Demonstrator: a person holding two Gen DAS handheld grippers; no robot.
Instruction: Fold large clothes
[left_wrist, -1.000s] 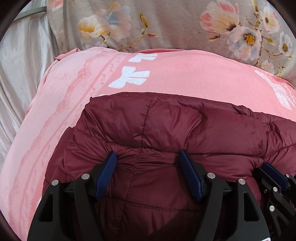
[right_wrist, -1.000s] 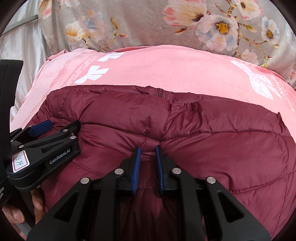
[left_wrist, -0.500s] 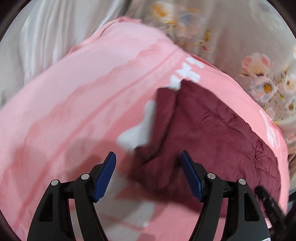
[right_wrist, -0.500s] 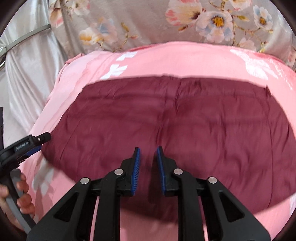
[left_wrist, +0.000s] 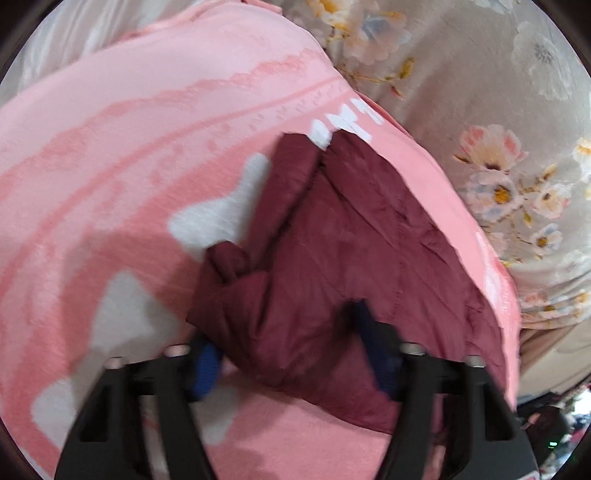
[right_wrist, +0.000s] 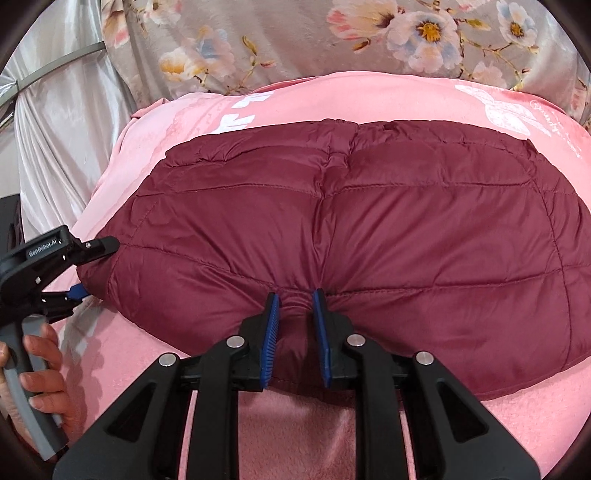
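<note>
A maroon quilted jacket (right_wrist: 369, 229) lies folded and spread flat on a pink blanket (right_wrist: 303, 424). My right gripper (right_wrist: 296, 314) is shut on a pinch of the jacket's near edge at its middle seam. In the left wrist view the jacket (left_wrist: 351, 258) runs away from a bunched corner, which sits between the closing jaws of my left gripper (left_wrist: 288, 350). Both pads touch the fabric there. From the right wrist view the left gripper (right_wrist: 92, 267) clamps the jacket's left corner, one finger above and one below, with a hand (right_wrist: 44, 369) on its handle.
The pink blanket (left_wrist: 110, 166) with white prints covers the bed. Floral grey bedding (right_wrist: 332, 40) lies beyond it, and a silvery curtain (right_wrist: 62, 129) hangs at the left. Past the bed's right edge, dark clutter (left_wrist: 554, 424) shows in the left wrist view.
My left gripper left the jacket's near edge, swung to its left corner, rolled, and narrowed its jaws around it. The right gripper, still pinching the fabric, drew back, and the jacket now lies flatter.
</note>
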